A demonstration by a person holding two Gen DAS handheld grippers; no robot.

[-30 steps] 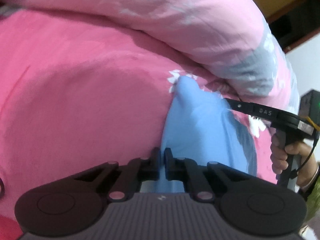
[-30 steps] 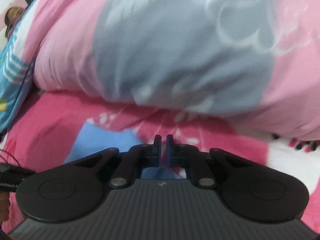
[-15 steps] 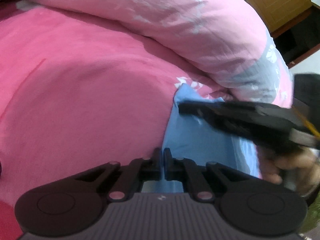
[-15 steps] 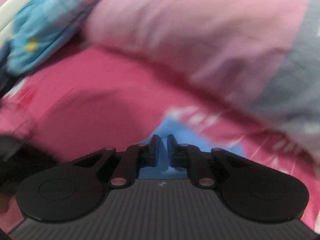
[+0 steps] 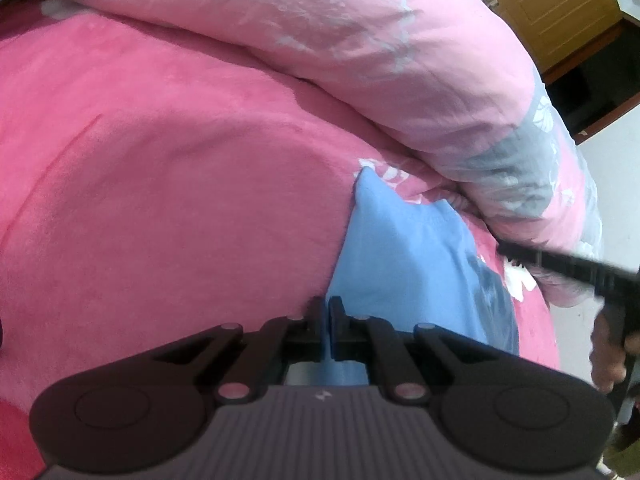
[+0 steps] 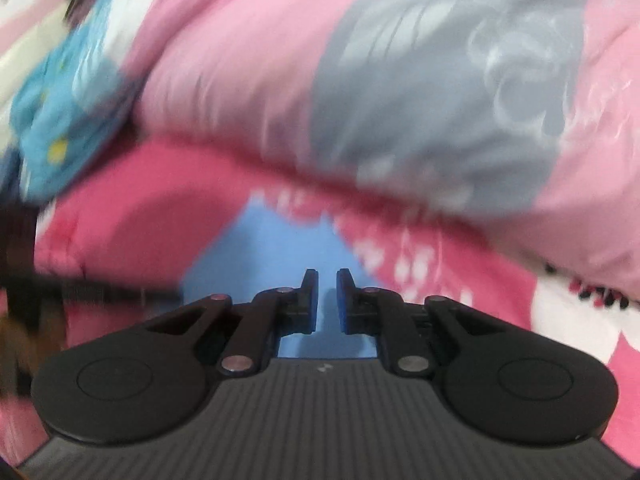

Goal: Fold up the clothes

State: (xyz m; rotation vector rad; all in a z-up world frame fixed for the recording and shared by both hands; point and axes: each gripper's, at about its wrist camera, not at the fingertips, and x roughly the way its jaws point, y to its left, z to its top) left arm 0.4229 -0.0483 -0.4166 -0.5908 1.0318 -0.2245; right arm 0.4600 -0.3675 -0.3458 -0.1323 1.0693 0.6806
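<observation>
A light blue garment (image 5: 400,248) lies on the pink bedspread (image 5: 160,200), its far corner pointing at the quilt. My left gripper (image 5: 329,312) is shut on the garment's near edge, and blue cloth shows between its fingers. In the left wrist view the right gripper (image 5: 560,264) is a blurred dark bar at the garment's right side, held by a hand (image 5: 608,356). In the blurred right wrist view the right gripper (image 6: 327,280) hovers over the blue garment (image 6: 272,248), its jaws slightly apart with nothing between them. The left gripper (image 6: 100,292) shows there as a dark streak.
A bulky pink and grey quilt (image 5: 400,60) is piled along the far side of the bed, close behind the garment. A blue patterned cloth (image 6: 68,120) lies at the far left. A wooden cabinet (image 5: 560,12) stands beyond the bed.
The right gripper swept left across the garment, then back to its right side, and its jaws parted a little. My left gripper kept its hold and hardly moved.
</observation>
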